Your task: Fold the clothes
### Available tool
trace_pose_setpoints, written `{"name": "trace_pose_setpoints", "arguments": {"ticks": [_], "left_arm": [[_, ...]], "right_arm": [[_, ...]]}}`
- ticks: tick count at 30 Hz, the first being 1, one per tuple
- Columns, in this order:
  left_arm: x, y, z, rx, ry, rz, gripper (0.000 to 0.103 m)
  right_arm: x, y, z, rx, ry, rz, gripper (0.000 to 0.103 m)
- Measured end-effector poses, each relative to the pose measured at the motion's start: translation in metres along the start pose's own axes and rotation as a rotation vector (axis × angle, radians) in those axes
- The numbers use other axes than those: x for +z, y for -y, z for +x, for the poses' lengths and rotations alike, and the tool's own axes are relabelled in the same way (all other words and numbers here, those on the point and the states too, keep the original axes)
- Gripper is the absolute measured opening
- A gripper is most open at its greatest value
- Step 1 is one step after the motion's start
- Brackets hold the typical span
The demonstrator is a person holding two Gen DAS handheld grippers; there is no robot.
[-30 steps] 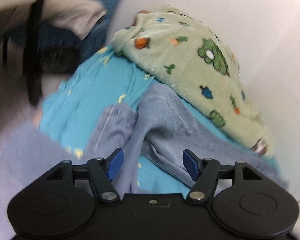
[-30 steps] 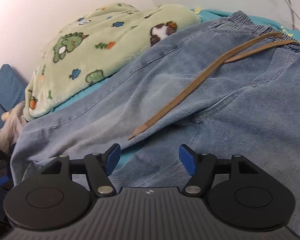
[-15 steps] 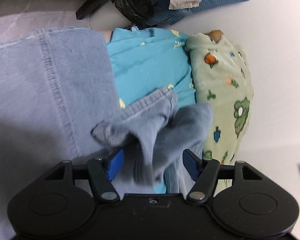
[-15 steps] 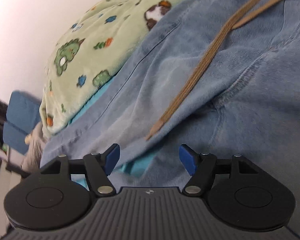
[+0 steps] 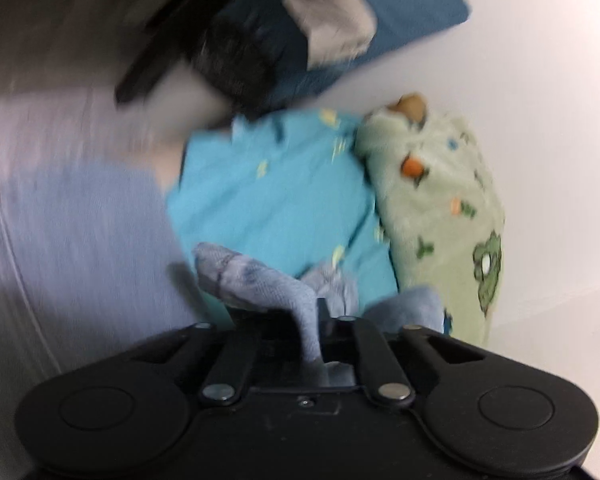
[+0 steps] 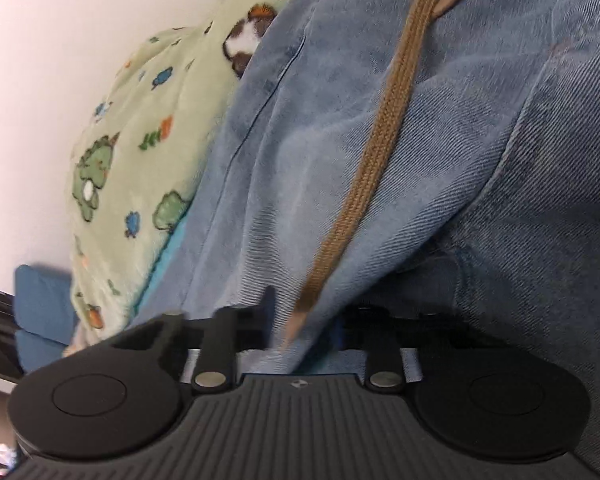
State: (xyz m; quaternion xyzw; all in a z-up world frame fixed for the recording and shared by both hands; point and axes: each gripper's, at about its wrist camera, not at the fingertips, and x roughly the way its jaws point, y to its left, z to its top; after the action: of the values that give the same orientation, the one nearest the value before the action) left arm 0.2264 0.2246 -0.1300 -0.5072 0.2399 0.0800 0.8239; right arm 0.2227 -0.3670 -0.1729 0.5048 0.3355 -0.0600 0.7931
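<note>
The left gripper (image 5: 314,320) tips down a little toward the bed (image 5: 276,200). Its jaws have just snapped shut, and a thin fold of the jeans (image 5: 256,280) is pinched between them. The right gripper (image 6: 304,328) tips down too. Its jaws have just been closing and now squeeze a thick fold of the jeans (image 6: 440,160), with the tip of the brown cord (image 6: 380,152) right there. The jeans lie spread on the blue bed, beside the green blanket (image 6: 140,152) by the wall. No writing can be read; the left view is blurry.
</note>
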Motion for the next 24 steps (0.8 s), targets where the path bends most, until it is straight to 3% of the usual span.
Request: {"name": "trace_pose_setpoints", "arguments": {"ticks": [8,12,16,18,21,24], "left_arm": [[0.029,0.008,-0.027,-0.078,0.151,-0.015,0.003],[0.045,-0.004,-0.033,-0.037,0.188,-0.050,0.003],[0.052,-0.025,-0.029,0.043,0.184,-0.096,0.003],[0.051,-0.034,-0.023,0.081,0.164,-0.129,0.003],[0.052,-0.038,-0.021,0.093,0.166,-0.102,0.003],[0.053,-0.032,-0.028,-0.013,0.204,-0.104,0.002]], "right_arm": [[0.002,-0.017,-0.025,0.035,0.054,-0.067,0.011],[0.004,-0.027,-0.044,0.059,0.086,-0.110,0.010],[0.000,-0.020,-0.045,0.008,0.047,-0.082,0.010],[-0.004,-0.015,-0.035,-0.065,-0.002,-0.070,0.008],[-0.013,-0.003,-0.017,-0.136,-0.055,-0.072,0.008],[-0.014,-0.002,-0.014,-0.114,-0.061,-0.068,0.006]]}}
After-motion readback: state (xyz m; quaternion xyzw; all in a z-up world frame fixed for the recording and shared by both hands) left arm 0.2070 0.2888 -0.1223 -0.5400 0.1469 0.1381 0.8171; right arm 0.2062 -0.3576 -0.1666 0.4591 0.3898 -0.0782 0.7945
